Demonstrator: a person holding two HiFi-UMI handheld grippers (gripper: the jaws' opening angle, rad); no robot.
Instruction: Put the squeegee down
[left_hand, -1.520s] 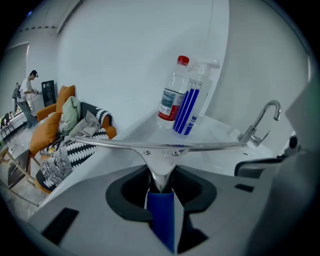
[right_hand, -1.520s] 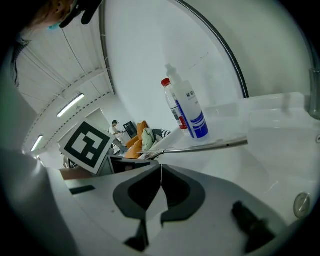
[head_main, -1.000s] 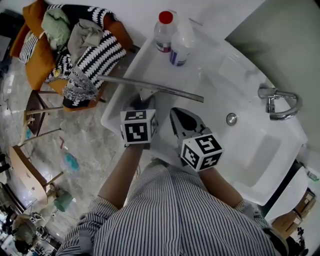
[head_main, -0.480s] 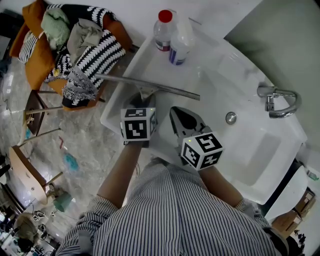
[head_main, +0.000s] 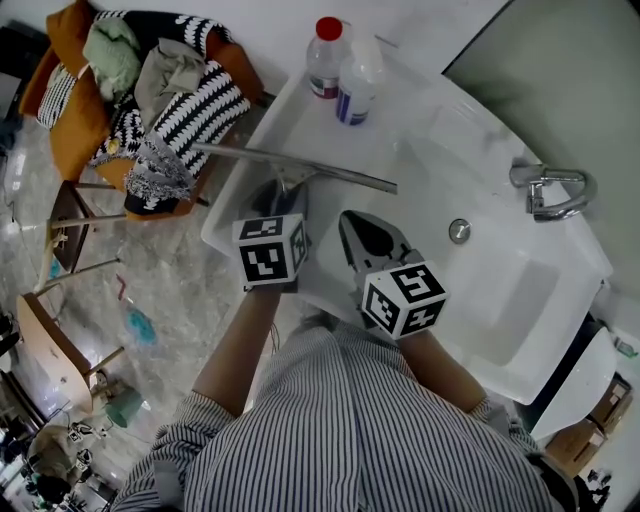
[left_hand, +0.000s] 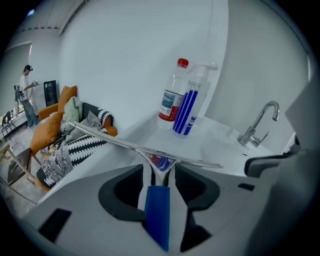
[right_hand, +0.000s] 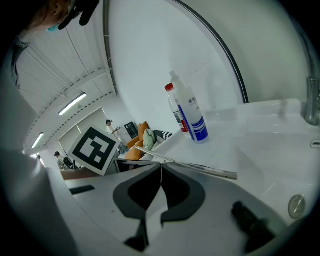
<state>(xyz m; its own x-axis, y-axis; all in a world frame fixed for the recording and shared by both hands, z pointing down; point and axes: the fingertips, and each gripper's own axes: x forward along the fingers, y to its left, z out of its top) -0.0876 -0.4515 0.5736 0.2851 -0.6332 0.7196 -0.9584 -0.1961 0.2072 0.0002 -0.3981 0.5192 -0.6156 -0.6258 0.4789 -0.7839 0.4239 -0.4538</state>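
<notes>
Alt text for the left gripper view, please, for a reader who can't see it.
The left claw has just been opening, the blue handle of a squeegee between its parted jaws, the blade across a white sink. A red-capped bottle and a spray bottle stand behind; a faucet is at right.

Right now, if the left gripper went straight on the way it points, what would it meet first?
Likely the squeegee: its blue handle lies between the left gripper's jaws, which have just been opening, and its blade crosses just ahead.
</notes>
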